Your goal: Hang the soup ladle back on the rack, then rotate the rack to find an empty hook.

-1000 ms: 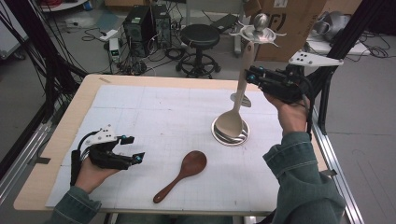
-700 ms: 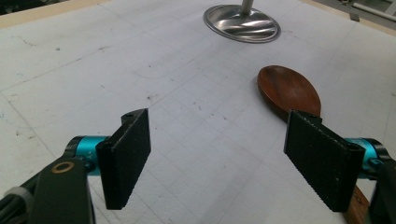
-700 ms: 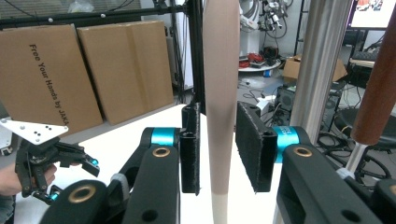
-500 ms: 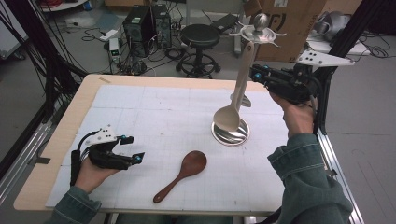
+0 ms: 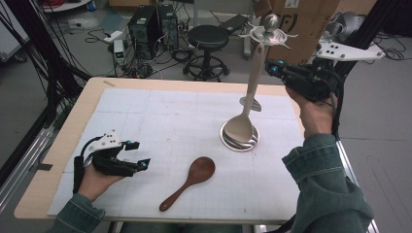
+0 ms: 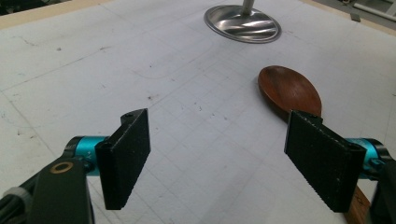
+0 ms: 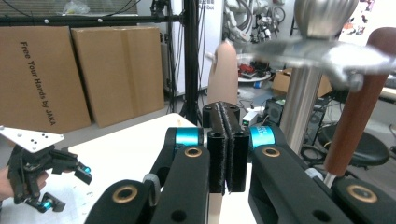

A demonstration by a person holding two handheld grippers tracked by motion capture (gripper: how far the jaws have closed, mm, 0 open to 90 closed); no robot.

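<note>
My right gripper (image 5: 272, 67) is shut on the upper handle of a pale wooden spoon (image 5: 239, 128), whose bowl hangs just above the round base of a steel utensil stand (image 5: 270, 30). Its jaws have just been closing on that handle. In the right gripper view the pale spoon (image 7: 223, 70) rises above the closed right gripper (image 7: 227, 116), beside the stand (image 7: 303, 98). A dark wooden spoon (image 5: 197, 174) lies flat on the white mat. My left gripper (image 5: 138, 154) rests open to its left. In the left gripper view the dark spoon (image 6: 289, 91) lies behind the right jaw of the left gripper (image 6: 217, 158).
A brown-handled utensil (image 7: 355, 107) hangs from the stand's top. The stand's base (image 6: 243, 24) sits right of centre on the mat (image 5: 160, 121). Past the table's far edge are a black stool (image 5: 208, 39), cables and cardboard boxes (image 7: 70, 70).
The right hand has risen a little and drifted right with the pale spoon, whose handle now stands steeper beside the stand. The left hand has stayed put.
</note>
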